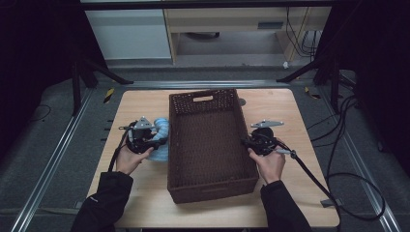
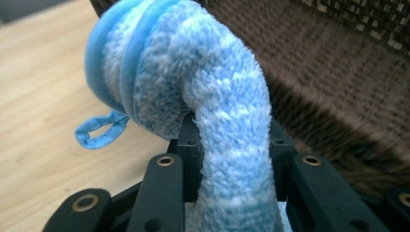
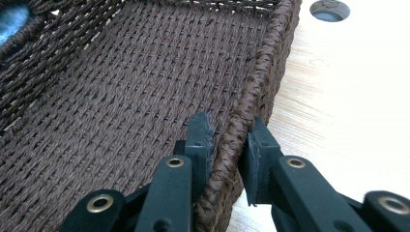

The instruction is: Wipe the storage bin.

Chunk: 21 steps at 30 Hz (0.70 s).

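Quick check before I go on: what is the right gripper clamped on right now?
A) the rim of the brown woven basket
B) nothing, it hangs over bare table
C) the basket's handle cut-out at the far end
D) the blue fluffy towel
A: in the right gripper view the right gripper has its jaws on either side of the woven basket side rim, pressing on it.

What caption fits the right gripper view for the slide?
Right gripper clamps the rim of the dark brown woven basket on the light wooden table.
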Available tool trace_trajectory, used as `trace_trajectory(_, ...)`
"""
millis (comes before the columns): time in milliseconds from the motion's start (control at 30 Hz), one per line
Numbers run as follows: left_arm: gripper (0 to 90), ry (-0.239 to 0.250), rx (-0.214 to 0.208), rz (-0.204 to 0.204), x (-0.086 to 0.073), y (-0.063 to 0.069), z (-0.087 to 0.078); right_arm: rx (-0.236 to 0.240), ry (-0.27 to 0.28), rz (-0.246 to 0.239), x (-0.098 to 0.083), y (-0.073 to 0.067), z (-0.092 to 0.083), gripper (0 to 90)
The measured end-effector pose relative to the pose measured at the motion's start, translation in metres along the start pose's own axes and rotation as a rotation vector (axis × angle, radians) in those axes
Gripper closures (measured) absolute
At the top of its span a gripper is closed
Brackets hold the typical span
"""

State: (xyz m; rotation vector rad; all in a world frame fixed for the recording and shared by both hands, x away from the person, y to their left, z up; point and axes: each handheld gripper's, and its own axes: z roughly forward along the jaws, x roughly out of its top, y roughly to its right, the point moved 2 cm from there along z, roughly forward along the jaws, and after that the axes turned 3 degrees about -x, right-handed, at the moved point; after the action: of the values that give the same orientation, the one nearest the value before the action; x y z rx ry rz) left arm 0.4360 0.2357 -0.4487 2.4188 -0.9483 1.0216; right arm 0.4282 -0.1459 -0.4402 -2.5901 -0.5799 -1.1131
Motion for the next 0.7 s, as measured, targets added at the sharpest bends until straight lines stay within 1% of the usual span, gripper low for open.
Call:
trace_trajectory(33, 67.6, -0.014, -0.002, -0.002, -0.003, 0.000, 0.003, 0.000, 0.000, -0.001, 0.000, 0.000, 0.000, 75.5)
trace_trajectory(100, 67.7, -0.040, -0.020, -0.013, -0.011, 0.002, 0.010, 0.000, 0.000, -0.005, 0.000, 0.000, 0.000, 75.4)
trace_trajectory(133, 67.7, -0.068, -0.023, -0.007, -0.017, 0.004, 0.015, 0.000, -0.001, -0.005, 0.000, 0.000, 0.000, 75.5)
trace_trajectory(233, 67.7, -0.122, -0.028, 0.005, -0.029, 0.007, 0.026, -0.002, -0.002, -0.004, 0.000, 0.000, 0.000, 75.6)
trace_trajectory(300, 67.8, -0.112, -0.036, -0.005, -0.029, 0.007, 0.024, -0.004, -0.003, -0.004, 0.001, 0.001, 0.001, 75.8)
trace_trajectory(367, 67.8, -0.090, -0.038, -0.015, -0.025, 0.004, 0.019, -0.008, -0.003, -0.004, 0.002, 0.002, 0.001, 75.9)
trace_trajectory(433, 67.8, -0.060, -0.039, -0.013, -0.021, 0.004, 0.012, -0.011, -0.002, -0.001, 0.003, 0.003, 0.002, 75.9)
trace_trajectory(500, 67.8, -0.028, -0.034, -0.004, -0.015, 0.007, 0.005, -0.017, -0.001, 0.004, 0.004, 0.004, 0.003, 75.9)
trace_trajectory(600, 67.8, 0.027, -0.028, 0.021, -0.002, 0.011, -0.013, -0.021, 0.000, 0.007, 0.005, 0.005, 0.005, 75.9)
trace_trajectory(633, 67.8, 0.039, -0.026, 0.031, 0.001, 0.012, -0.018, -0.024, 0.001, 0.008, 0.005, 0.006, 0.005, 75.9)
trace_trajectory(700, 67.8, 0.044, -0.019, 0.047, 0.006, 0.014, -0.024, -0.025, 0.000, 0.012, 0.005, 0.006, 0.005, 75.9)
